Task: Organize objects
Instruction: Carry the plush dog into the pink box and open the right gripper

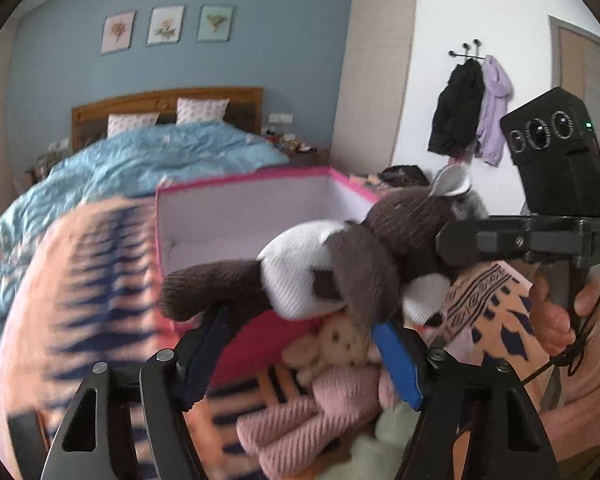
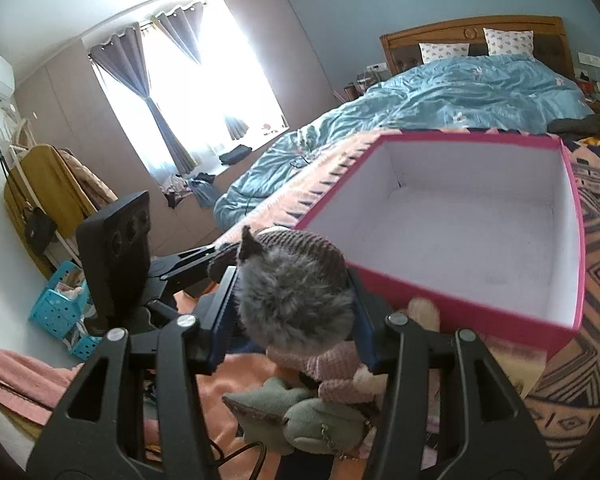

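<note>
A brown and white plush toy (image 1: 340, 264) hangs across the left wrist view, in front of an open pink box (image 1: 240, 216) with a white inside. My left gripper (image 1: 300, 332) is shut on the toy's lower body, its blue pad (image 1: 396, 360) against a brown limb. My right gripper (image 1: 452, 240) comes in from the right and holds the toy's head end. In the right wrist view the right gripper (image 2: 294, 312) is shut on the toy's grey furry head (image 2: 296, 300). The left gripper (image 2: 204, 260) reaches in from the left there. The pink box (image 2: 420, 292) stands just behind, with nothing in it.
Below the held toy lie a bear in a pink knitted sweater (image 1: 312, 412) and a green plush (image 2: 300, 412). All rest on an orange patterned blanket (image 2: 596, 280) on a bed with a blue duvet (image 2: 460, 92). A person's hand (image 1: 560, 320) grips the right handle.
</note>
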The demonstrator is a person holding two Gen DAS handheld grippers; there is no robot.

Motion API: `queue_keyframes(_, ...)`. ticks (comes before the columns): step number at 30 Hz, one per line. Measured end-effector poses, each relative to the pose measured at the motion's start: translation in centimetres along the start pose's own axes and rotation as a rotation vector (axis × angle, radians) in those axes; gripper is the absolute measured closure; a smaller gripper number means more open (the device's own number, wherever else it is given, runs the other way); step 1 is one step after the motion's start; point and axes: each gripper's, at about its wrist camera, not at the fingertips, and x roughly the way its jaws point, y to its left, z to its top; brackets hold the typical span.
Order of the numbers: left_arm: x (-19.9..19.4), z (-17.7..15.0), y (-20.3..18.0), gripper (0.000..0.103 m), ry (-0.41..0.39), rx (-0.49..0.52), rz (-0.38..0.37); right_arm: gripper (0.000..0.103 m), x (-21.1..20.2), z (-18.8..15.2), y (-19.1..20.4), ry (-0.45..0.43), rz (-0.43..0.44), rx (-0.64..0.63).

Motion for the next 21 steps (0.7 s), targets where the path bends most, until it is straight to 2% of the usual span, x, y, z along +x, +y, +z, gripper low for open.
queue_keyframes(4, 0.8, 2.3, 0.2, 0.034, -0.003, 0.039, 0.027, 0.05, -0.1, 1.8, -0.6, -0.026, 0.019, -0.005)
queue_keyframes(8, 2.1, 3.4, 1.2, 0.035, 0.031, 0.034, 0.034, 0.05, 0.7, 3.4, -2.5, -0.013, 0.061, 0.027)
queue_keyframes(15, 5.5, 3.4, 2.3, 0.039, 0.118, 0.008, 0.042, 0.049, 3.5, 4.2, -7.4, 0.072, 0.13, 0.145)
queue_keyframes(21, 7.2, 2.7, 2.9, 0.041, 0.175, 0.003, 0.066, 0.049, 6.0, 3.8, -10.3, 0.136, 0.151, 0.222)
